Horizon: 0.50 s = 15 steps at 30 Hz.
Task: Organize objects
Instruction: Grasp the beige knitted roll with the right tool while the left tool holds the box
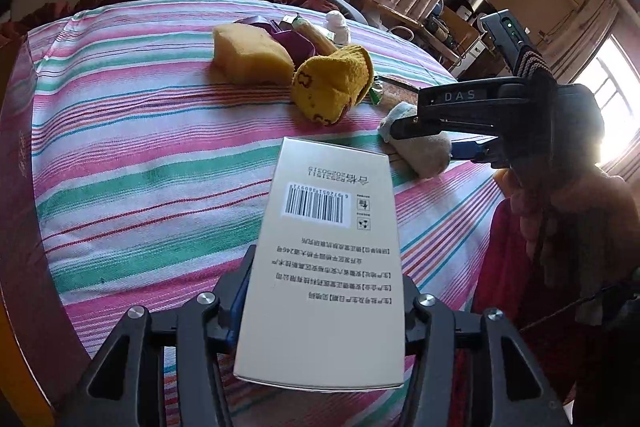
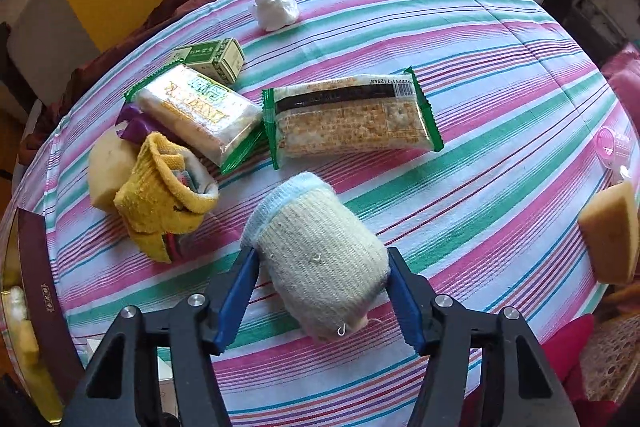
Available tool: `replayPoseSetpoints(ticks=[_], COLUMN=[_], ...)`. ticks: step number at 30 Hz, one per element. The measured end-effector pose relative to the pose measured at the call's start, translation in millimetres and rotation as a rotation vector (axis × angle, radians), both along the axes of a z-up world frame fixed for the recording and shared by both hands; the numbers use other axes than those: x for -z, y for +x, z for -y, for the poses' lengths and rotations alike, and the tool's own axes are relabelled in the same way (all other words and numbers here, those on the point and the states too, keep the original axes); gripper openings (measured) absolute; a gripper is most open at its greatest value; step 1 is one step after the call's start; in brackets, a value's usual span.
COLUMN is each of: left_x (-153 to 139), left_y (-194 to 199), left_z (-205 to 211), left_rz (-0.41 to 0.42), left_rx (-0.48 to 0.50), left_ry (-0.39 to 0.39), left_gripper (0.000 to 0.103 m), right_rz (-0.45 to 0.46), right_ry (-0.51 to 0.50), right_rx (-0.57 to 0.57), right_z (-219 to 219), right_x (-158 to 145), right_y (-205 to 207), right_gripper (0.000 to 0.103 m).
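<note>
Left gripper (image 1: 320, 311): fingers clamped on upright white box (image 1: 326, 263), above striped worktop (image 1: 140, 155). Right gripper (image 2: 324, 291): fingers half-open, flanking rolled cream sock (image 2: 320, 259) lying on worktop; contact uncertain.

The left tongs (image 1: 320, 307) point steeply down, their fingers clamped on both long sides of a pale box (image 1: 328, 259). The right tongs (image 2: 322, 291) point almost straight down, blue pads (image 2: 236, 295) pressing a rolled cream sock (image 2: 320, 259).
</note>
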State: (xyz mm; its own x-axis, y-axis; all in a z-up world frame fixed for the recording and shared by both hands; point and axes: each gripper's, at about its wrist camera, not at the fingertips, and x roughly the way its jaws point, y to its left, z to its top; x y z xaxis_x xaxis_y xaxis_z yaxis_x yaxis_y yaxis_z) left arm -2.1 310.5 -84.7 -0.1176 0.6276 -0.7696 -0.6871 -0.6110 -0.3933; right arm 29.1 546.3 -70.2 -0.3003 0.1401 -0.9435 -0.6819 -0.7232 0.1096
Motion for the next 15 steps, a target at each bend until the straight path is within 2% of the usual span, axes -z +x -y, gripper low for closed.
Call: replayPoseSetpoints(ticks=[3,10,15], left_x=[-1.8,-9.6,-41.8], left_y=[3.3,22.5,35.7], left_z=[-1.1,-6.2,13.5], left_rz=[-0.009,-0.098,-0.163], left_rx=[-0.005,0.003,0.029], left_ry=[-0.004,-0.048,0.005], left_gripper=[0.054,0.052,0.052], right_rz=[-0.014,-0.007,-0.007], right_ry=[-0.013,-0.002,-0.002], right_rx=[0.013,0.0,-0.007], right_z=[-2.5,-2.9,-3.0], right_x=[-0.1,3.1,3.7], right_y=[3.3,-2.6,-5.3], right_gripper=[0.064,0.062,0.062])
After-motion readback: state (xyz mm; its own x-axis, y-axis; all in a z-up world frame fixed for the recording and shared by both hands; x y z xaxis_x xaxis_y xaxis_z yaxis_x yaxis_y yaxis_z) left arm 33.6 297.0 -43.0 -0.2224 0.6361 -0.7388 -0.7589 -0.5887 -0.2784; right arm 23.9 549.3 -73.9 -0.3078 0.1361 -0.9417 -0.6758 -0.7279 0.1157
